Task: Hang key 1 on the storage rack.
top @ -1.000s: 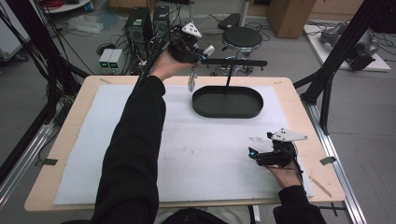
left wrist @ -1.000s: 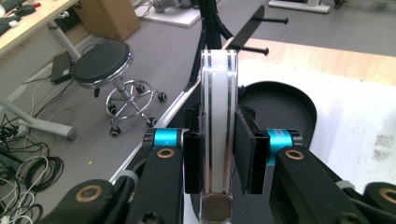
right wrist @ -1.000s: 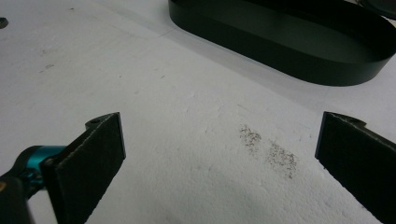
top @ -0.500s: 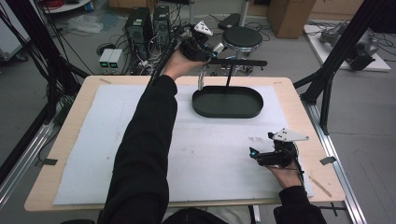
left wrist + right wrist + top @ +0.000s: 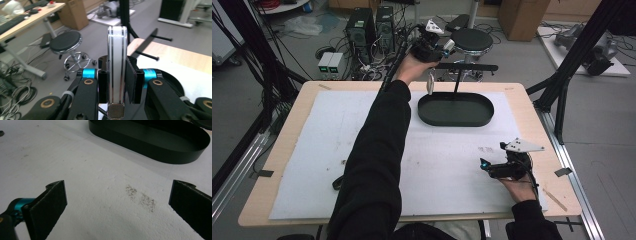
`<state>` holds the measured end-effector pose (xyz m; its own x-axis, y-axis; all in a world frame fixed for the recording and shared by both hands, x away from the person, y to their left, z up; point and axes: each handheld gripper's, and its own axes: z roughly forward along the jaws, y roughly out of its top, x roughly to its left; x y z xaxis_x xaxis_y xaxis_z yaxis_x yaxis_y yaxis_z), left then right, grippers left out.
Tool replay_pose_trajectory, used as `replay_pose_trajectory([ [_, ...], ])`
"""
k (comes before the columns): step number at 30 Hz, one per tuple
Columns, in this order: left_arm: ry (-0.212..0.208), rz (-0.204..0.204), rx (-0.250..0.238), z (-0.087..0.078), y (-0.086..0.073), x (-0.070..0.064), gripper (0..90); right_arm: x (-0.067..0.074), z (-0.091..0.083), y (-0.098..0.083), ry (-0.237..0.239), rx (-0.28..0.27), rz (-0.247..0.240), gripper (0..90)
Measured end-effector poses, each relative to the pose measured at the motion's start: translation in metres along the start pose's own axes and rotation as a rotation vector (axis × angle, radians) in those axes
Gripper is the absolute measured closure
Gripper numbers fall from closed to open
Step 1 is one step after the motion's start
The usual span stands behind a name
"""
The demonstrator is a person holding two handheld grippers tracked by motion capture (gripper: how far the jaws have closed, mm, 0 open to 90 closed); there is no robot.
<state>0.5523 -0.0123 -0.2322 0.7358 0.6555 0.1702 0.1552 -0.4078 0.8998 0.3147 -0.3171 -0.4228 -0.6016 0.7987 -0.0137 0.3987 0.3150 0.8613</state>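
Note:
My left gripper (image 5: 446, 48) is raised over the table's far edge, beside the left end of a black stand's crossbar (image 5: 468, 66). It is shut on a white, chrome-edged band (image 5: 117, 50) held upright between the pads, with a silvery mesh strap (image 5: 430, 83) hanging below. In the left gripper view (image 5: 117, 81) the crossbar (image 5: 147, 42) and its pegs lie just beyond the band to the right. The stand rises from a black oval tray (image 5: 456, 118). My right gripper (image 5: 491, 168) rests low at the near right, open, nothing between its fingers (image 5: 53, 202); the tray (image 5: 155, 151) lies ahead of it.
A white foam mat (image 5: 312, 150) covers the wooden table. A small dark object (image 5: 337, 183) lies near its front left. Black frame struts (image 5: 562, 85) stand at the table's right edge. A stool (image 5: 472, 39) and computer towers (image 5: 368, 25) stand on the floor behind.
My left hand has carried the band to the right, closer to the stand's crossbar. The right hand and its gripper have stayed in place.

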Motion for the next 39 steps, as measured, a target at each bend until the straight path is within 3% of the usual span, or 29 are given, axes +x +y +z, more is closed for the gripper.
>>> replay_pose_trajectory([
  [4, 0.022, -0.036, -0.018, 0.003, 0.0, 0.001, 74.5, 0.0, 0.0, 0.0, 0.004, 0.006, 0.004, 0.8],
  [9, 0.013, -0.092, -0.052, 0.001, 0.003, 0.002, 74.5, 0.0, 0.0, -0.001, 0.0, 0.004, 0.001, 0.8],
  [12, 0.019, -0.102, -0.063, 0.0, 0.004, 0.002, 74.5, 0.0, 0.0, -0.001, 0.002, 0.009, 0.001, 0.8],
  [17, 0.105, -0.099, -0.055, 0.003, 0.003, 0.005, 74.5, 0.001, 0.0, -0.001, 0.006, 0.008, -0.002, 0.8],
  [19, 0.126, -0.115, -0.058, 0.005, 0.001, 0.008, 74.5, 0.001, 0.0, -0.001, 0.007, 0.011, 0.001, 0.8],
  [25, 0.145, -0.163, -0.048, 0.009, -0.004, 0.015, 73.8, 0.001, 0.001, -0.002, 0.008, 0.021, -0.001, 0.8],
  [27, 0.131, -0.2, -0.052, 0.008, -0.006, 0.018, 65.8, 0.0, 0.0, -0.002, 0.008, 0.016, 0.0, 0.8],
  [30, 0.15, -0.161, -0.045, 0.003, -0.005, 0.018, 45.6, 0.0, 0.0, -0.002, 0.008, 0.017, 0.003, 0.8],
  [32, 0.111, -0.177, -0.059, -0.002, -0.005, 0.021, 31.9, 0.0, 0.0, -0.002, 0.006, 0.017, 0.001, 0.8],
  [35, 0.055, -0.189, -0.03, -0.006, -0.006, 0.025, 8.0, 0.001, -0.001, -0.002, 0.005, 0.015, 0.001, 0.8],
  [37, 0.004, -0.187, 0.003, -0.011, -0.01, 0.029, 6.1, 0.001, -0.001, -0.002, 0.004, 0.017, 0.002, 0.8],
  [39, -0.007, -0.189, 0.023, -0.014, -0.014, 0.031, 6.1, 0.001, -0.001, -0.002, 0.005, 0.016, 0.002, 0.8],
])
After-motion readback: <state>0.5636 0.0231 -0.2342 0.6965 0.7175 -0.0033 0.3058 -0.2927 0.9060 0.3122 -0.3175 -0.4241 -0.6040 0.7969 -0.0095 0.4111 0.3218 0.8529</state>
